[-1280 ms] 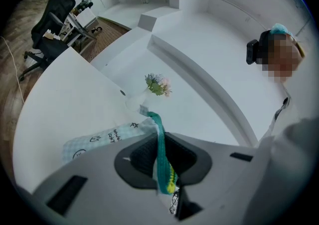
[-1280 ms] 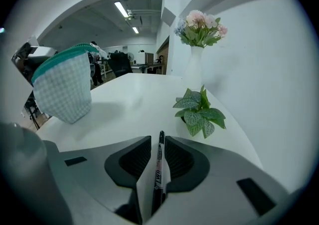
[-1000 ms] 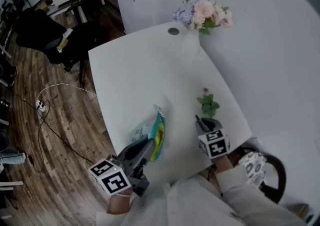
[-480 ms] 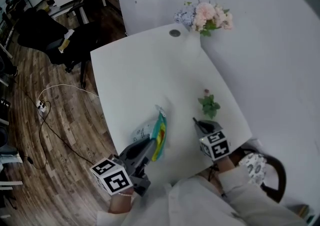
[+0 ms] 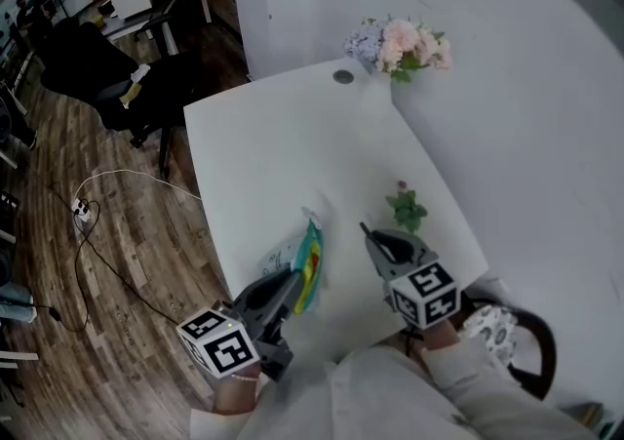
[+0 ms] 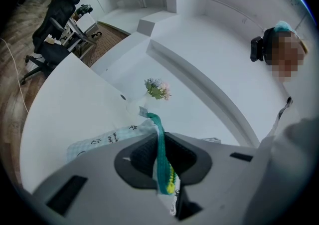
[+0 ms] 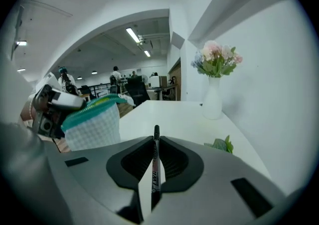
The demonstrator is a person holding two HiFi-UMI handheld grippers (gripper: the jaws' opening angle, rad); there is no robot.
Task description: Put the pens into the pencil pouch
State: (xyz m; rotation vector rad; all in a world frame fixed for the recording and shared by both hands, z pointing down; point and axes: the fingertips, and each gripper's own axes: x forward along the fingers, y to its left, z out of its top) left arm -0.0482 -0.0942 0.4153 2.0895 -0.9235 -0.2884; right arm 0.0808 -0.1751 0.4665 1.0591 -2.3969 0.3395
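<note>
Room: wood-plank floor (image 5: pixel 58 282) at left, with a thin white cable (image 5: pixel 127 171) and dark office chairs (image 5: pixel 83 62); plain white wall (image 5: pixel 526 116) at right. Surface: smooth white table (image 5: pixel 273 155), with a round grommet (image 5: pixel 342 76) near its far edge. Left gripper (image 5: pixel 291 284): grey plastic, jaws clamped on the teal zip rim of the pouch (image 5: pixel 306 262), unmoved since the earlier frames. Pouch: soft, pale checked fabric with small print, yellow showing inside, held upright over the table's near part. Right gripper (image 5: pixel 373 239): jaws have just been closing and now pinch a slim black pen (image 7: pixel 155 161) lengthwise, white lettering on the barrel, tip jutting forward. Since a second ago it has lifted off the table and swung left toward the pouch. Green leafy sprig (image 5: pixel 406 206): lying on the table just beyond that gripper. White vase (image 7: pixel 213 100) of pink and lilac flowers (image 5: pixel 400 36): far right corner, beside the wall.
</note>
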